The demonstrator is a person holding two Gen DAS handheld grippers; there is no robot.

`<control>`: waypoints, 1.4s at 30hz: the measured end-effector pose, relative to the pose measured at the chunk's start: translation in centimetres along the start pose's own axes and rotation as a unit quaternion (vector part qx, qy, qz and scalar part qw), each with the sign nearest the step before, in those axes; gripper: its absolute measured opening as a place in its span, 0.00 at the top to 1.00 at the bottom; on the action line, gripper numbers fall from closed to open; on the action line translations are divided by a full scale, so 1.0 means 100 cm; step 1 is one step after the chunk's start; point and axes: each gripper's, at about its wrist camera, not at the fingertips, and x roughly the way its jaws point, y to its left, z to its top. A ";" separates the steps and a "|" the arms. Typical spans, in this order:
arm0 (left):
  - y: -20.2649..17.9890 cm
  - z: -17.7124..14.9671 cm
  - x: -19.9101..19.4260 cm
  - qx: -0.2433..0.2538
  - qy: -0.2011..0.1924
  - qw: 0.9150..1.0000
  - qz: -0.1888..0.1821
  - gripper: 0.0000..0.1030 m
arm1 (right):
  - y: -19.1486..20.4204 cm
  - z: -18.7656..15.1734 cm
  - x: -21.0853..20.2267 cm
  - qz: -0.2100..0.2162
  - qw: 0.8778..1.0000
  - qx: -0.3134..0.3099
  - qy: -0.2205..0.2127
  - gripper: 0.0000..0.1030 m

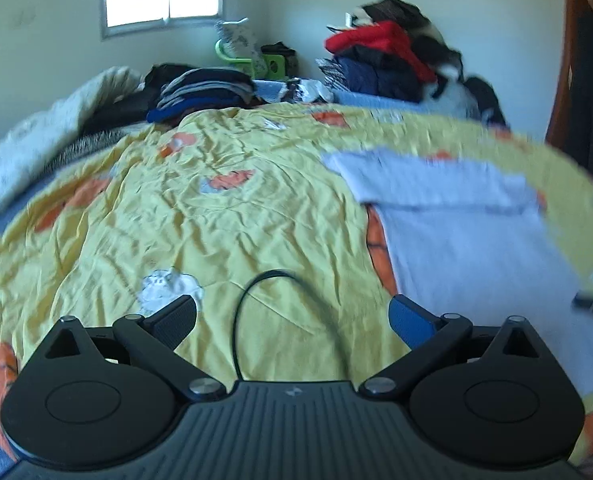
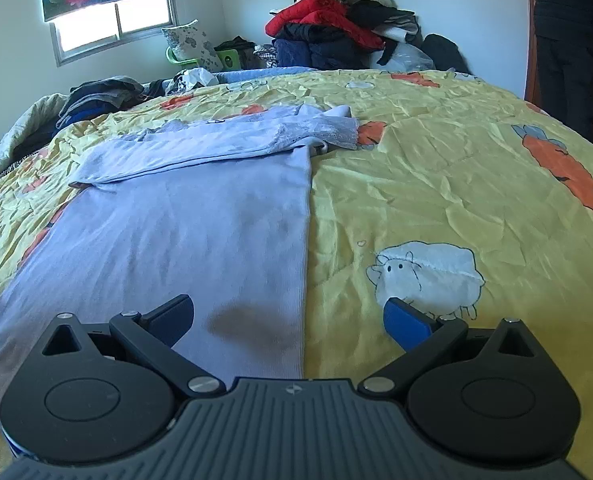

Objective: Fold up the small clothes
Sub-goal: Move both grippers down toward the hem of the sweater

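Observation:
A pale lavender garment (image 2: 200, 216) lies flat on the yellow bedspread (image 2: 436, 184), its top part with lace-trimmed sleeves (image 2: 328, 128) folded across it. In the left wrist view it lies at the right (image 1: 468, 232), blurred. My right gripper (image 2: 288, 316) is open and empty, low over the garment's near right edge, its left finger over cloth and its right finger over the bedspread. My left gripper (image 1: 292, 316) is open and empty above bare bedspread (image 1: 216, 220), left of the garment. A black cable (image 1: 264, 284) loops between its fingers.
A stack of folded dark clothes (image 1: 204, 92) sits at the far left of the bed. A pile of red and dark coats (image 2: 332, 24) is heaped at the far corner. A white quilt (image 1: 36, 148) lies along the left edge. A wooden door frame (image 1: 564, 92) stands at right.

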 end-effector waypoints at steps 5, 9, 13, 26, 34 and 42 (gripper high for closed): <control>0.023 0.021 -0.035 0.004 -0.029 0.998 0.055 0.00 | 0.002 0.000 -0.002 -0.001 1.000 -0.004 0.000 0.01; 0.032 0.033 -0.065 0.037 -0.045 0.992 0.109 0.00 | 0.002 0.000 -0.005 0.004 1.000 -0.004 -0.001 0.01; 0.034 0.047 -0.104 0.083 -0.071 0.979 0.174 0.00 | 0.003 0.002 -0.008 0.007 1.000 -0.005 -0.001 0.01; -0.003 0.048 -0.055 0.081 -0.036 0.996 -0.023 0.00 | 0.001 0.009 -0.021 -0.001 1.000 0.003 -0.018 0.01; -0.084 -0.022 0.045 0.160 0.052 0.985 -0.044 0.00 | 0.000 0.008 -0.037 -0.013 0.999 -0.035 -0.035 0.01; -0.102 -0.047 0.053 0.164 0.091 0.981 -0.052 0.00 | -0.005 -0.001 -0.046 0.030 0.999 -0.038 -0.008 0.02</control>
